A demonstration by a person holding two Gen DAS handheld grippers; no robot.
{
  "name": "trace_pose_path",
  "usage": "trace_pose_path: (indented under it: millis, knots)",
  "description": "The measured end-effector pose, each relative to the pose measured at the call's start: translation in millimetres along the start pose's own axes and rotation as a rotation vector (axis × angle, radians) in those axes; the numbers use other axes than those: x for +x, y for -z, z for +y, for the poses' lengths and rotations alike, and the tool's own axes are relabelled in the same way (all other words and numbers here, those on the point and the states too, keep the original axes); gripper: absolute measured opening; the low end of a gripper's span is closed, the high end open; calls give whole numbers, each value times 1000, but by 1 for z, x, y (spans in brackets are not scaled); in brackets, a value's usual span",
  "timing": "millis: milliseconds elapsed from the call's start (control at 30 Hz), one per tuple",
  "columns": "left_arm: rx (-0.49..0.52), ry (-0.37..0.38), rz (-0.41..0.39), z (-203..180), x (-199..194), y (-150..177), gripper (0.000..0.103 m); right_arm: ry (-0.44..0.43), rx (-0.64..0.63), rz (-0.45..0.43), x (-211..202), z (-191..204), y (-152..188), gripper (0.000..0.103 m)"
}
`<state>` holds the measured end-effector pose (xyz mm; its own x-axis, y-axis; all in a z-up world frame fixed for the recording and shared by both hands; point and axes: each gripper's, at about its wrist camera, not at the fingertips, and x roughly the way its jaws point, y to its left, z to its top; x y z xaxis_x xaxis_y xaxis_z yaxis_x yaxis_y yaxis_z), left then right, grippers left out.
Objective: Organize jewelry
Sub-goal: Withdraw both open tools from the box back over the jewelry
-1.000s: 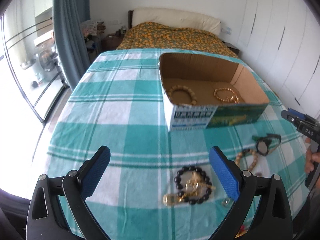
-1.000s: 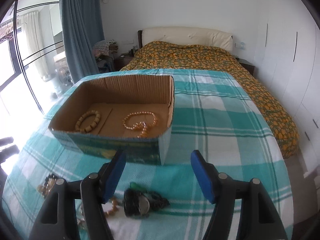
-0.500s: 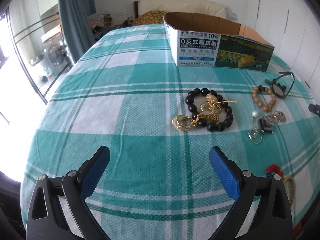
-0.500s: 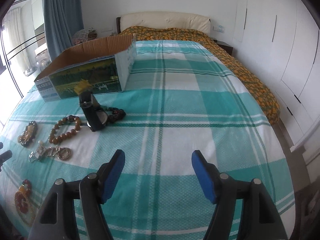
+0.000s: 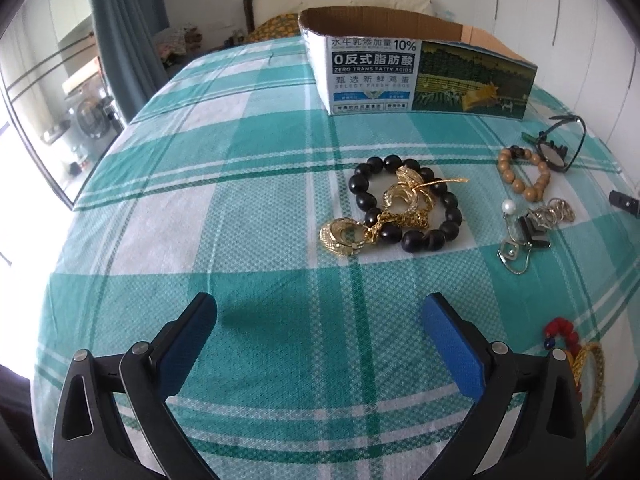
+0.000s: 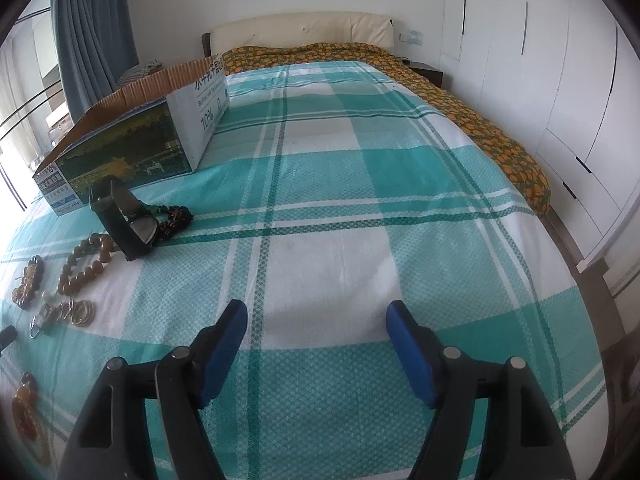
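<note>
Left tongs point(image 5: 320, 332) apart, right tongs point(image 6: 316, 328) opening (both empty); glossy black bead bracelet point(image 5: 406, 202) under tangled gold jewelry point(image 5: 394, 210).

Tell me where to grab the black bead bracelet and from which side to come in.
Take the black bead bracelet by its bare far-left arc of beads, above the gold pieces, coming from above with one finger inside the ring. It lies flat on the checked cloth, and the gold jewelry is draped over its middle and near edge.
</note>
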<state>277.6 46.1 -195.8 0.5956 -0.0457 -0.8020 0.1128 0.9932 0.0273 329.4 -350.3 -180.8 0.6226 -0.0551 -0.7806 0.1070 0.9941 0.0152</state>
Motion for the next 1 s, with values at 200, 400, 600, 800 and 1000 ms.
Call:
trace_pose_path:
  millis: [200,400,600,800,1000]
  knots:
    - [-23,19,8,1,2,0,103,8,-33,18,4,6,0,88]
    - [-31,14,-11,-1,-3,5,103,15,-68,38,7,12,1,95]
    - [-41,9,-18,-3,-5,6,103,23,-72,38,5,14,2,95]
    - [-52,9,1,3,2,-2,103,22,-71,39,7,13,2,95]
    - [-79,-13,11,7,8,-9,103,23,-70,40,7,13,1,96]
